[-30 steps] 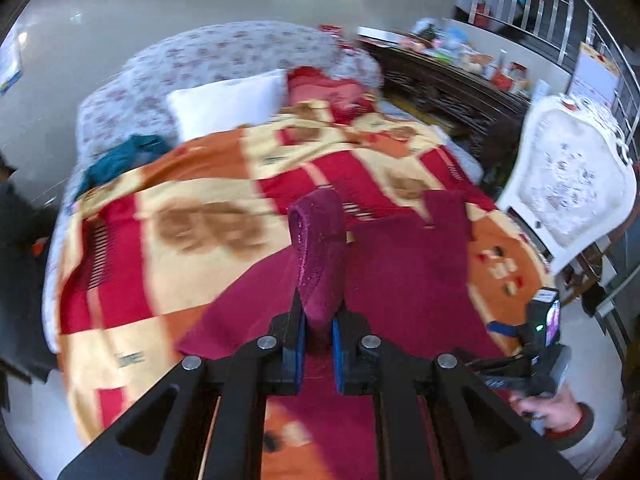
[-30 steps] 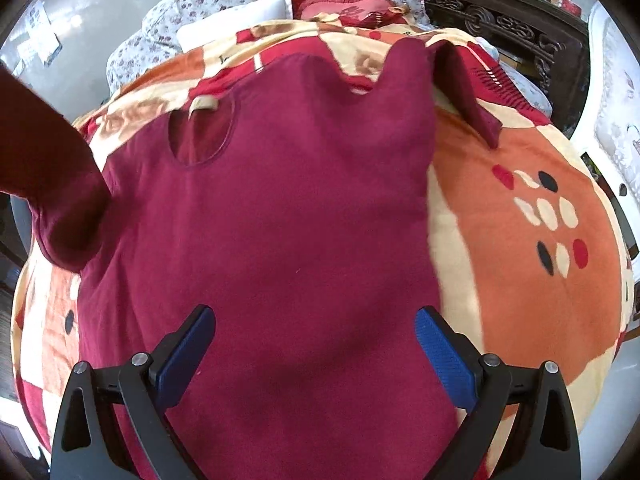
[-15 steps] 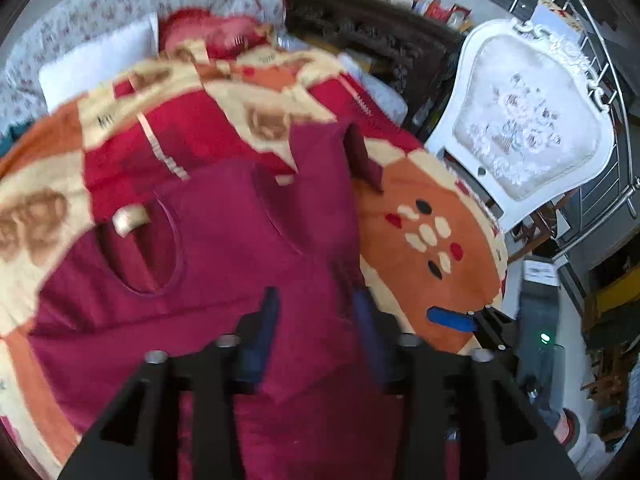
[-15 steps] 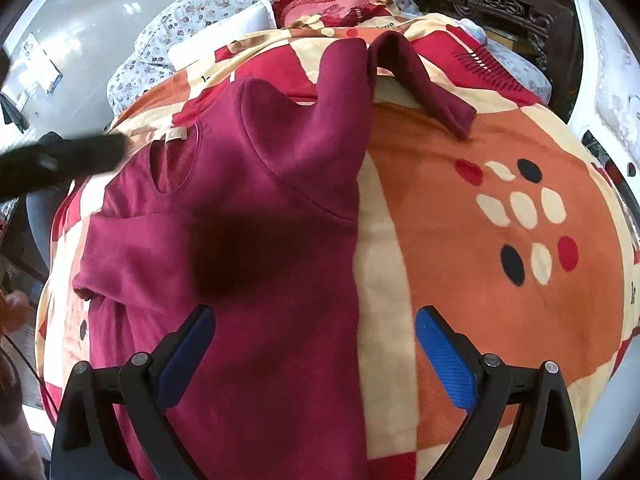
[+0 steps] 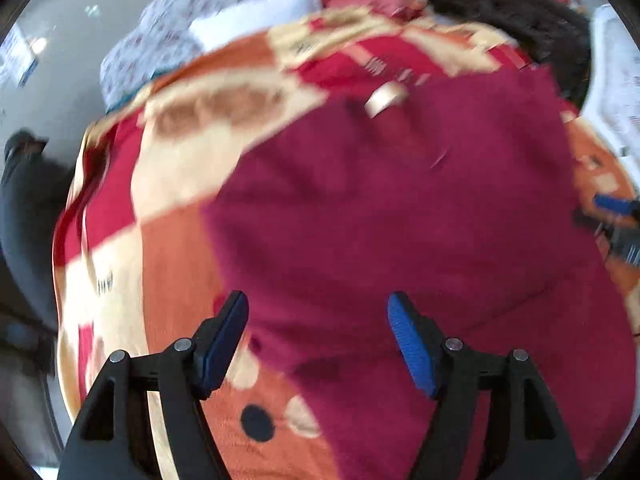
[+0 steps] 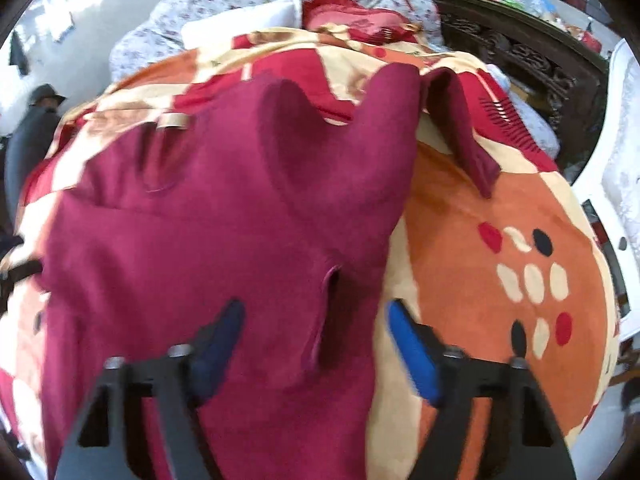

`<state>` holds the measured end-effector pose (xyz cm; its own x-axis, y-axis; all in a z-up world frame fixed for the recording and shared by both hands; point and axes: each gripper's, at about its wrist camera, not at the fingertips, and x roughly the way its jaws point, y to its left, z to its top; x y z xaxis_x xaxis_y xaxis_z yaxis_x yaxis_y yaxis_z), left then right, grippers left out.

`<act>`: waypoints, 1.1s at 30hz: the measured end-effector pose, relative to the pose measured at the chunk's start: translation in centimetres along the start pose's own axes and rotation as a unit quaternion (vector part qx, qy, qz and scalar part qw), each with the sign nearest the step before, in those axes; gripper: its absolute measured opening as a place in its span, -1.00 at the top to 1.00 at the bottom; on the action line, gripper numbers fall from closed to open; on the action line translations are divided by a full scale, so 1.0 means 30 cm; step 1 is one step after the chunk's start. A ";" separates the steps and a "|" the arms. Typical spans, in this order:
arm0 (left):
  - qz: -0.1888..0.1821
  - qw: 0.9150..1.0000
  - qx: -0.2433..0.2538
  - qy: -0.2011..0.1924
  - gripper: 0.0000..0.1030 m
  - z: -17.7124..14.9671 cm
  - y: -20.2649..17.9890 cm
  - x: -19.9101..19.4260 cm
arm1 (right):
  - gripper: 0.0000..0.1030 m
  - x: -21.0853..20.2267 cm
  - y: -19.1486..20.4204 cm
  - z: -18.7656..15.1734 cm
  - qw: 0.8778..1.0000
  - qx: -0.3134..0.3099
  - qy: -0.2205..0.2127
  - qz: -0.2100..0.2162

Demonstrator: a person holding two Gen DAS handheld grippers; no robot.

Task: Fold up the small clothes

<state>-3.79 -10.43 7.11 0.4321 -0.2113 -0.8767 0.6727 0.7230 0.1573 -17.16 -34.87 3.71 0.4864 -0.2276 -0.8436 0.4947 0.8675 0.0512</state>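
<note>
A dark red long-sleeved top (image 5: 400, 232) lies spread on the patterned blanket (image 5: 168, 248), its collar label (image 5: 384, 100) toward the pillows. In the right wrist view the top (image 6: 208, 240) has its left sleeve folded in over the body, the cuff (image 6: 328, 312) lying just ahead of my right gripper (image 6: 316, 336). The other sleeve (image 6: 460, 132) trails to the right over the blanket (image 6: 500, 280). My left gripper (image 5: 318, 340) is open and empty over the top's left edge. My right gripper is open and empty over its right edge.
A white pillow (image 6: 244, 24) and a red cushion (image 6: 360, 24) lie at the bed's head. A dark carved cabinet (image 6: 520, 48) and a white chair (image 6: 620, 184) stand to the right. A dark-clothed figure (image 6: 32, 128) is at the left.
My left gripper has let go of the sleeve, opened wide and swung left to the top's left side. The sleeve now lies folded over the body. My right gripper has moved closer to the top.
</note>
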 end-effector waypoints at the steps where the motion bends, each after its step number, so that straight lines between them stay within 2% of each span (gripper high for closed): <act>1: 0.000 1.000 -0.003 0.010 -0.39 -0.020 0.009 0.026 | 0.38 0.021 0.002 0.006 1.000 -0.003 0.003 0.003; 2: -0.004 1.000 -0.004 0.022 -0.39 -0.041 0.011 0.056 | 0.71 0.035 0.008 0.008 1.000 -0.009 0.009 0.008; 4: -0.013 0.999 -0.003 0.035 -0.39 -0.076 0.012 0.096 | 0.84 0.034 0.025 0.014 1.000 -0.029 0.003 0.010; 8: -0.014 1.000 -0.013 0.022 -0.39 -0.062 0.037 0.074 | 0.88 -0.080 0.059 0.077 0.995 -0.069 -0.066 -0.006; 11: 0.000 0.999 -0.031 -0.021 -0.39 -0.023 0.072 0.004 | 0.89 -0.142 0.059 0.152 0.990 -0.079 -0.112 -0.029; 14: 0.006 0.998 -0.044 -0.040 -0.39 0.009 0.087 -0.019 | 0.89 -0.122 0.035 0.195 0.986 -0.077 -0.126 -0.074; 16: 0.008 0.999 -0.044 -0.023 -0.39 0.007 0.076 0.015 | 0.88 -0.050 0.005 0.192 0.990 -0.065 -0.098 -0.078; 18: 0.019 0.999 -0.036 -0.001 -0.39 0.008 0.052 0.065 | 0.87 0.029 -0.036 0.181 0.994 -0.043 -0.069 -0.075; 19: 0.021 0.999 -0.034 0.003 -0.39 0.003 0.045 0.084 | 0.80 0.059 -0.062 0.172 0.996 -0.027 -0.057 -0.061; 21: 0.022 0.999 -0.031 0.010 -0.39 -0.005 0.029 0.100 | 0.61 0.051 -0.094 0.162 0.998 0.001 -0.047 -0.036; 23: 0.022 0.999 -0.027 0.006 -0.39 0.006 0.019 0.092 | 0.30 -0.018 -0.099 0.150 0.997 0.014 -0.068 -0.023; 25: 0.025 0.999 -0.024 -0.013 -0.39 0.025 0.007 0.062 | 0.25 -0.097 -0.067 0.141 0.995 0.002 -0.096 -0.011; 27: 0.024 0.999 -0.032 -0.032 -0.39 0.042 0.003 0.038 | 0.25 -0.130 -0.016 0.144 0.994 -0.018 -0.105 0.005; 30: 0.028 0.998 -0.041 -0.031 -0.40 0.055 -0.004 0.054 | 0.25 -0.084 0.073 0.146 0.994 -0.064 -0.079 0.025; 33: 0.058 0.998 -0.035 -0.012 -0.40 0.042 0.002 0.118 | 0.26 0.039 0.102 0.152 0.996 -0.065 -0.048 0.026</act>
<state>-1.48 -11.96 4.60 0.5204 -0.1387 -0.8426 0.5740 0.7874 0.2249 -11.80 -34.50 5.33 0.5780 -0.2164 -0.7868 0.3733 0.9275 0.0191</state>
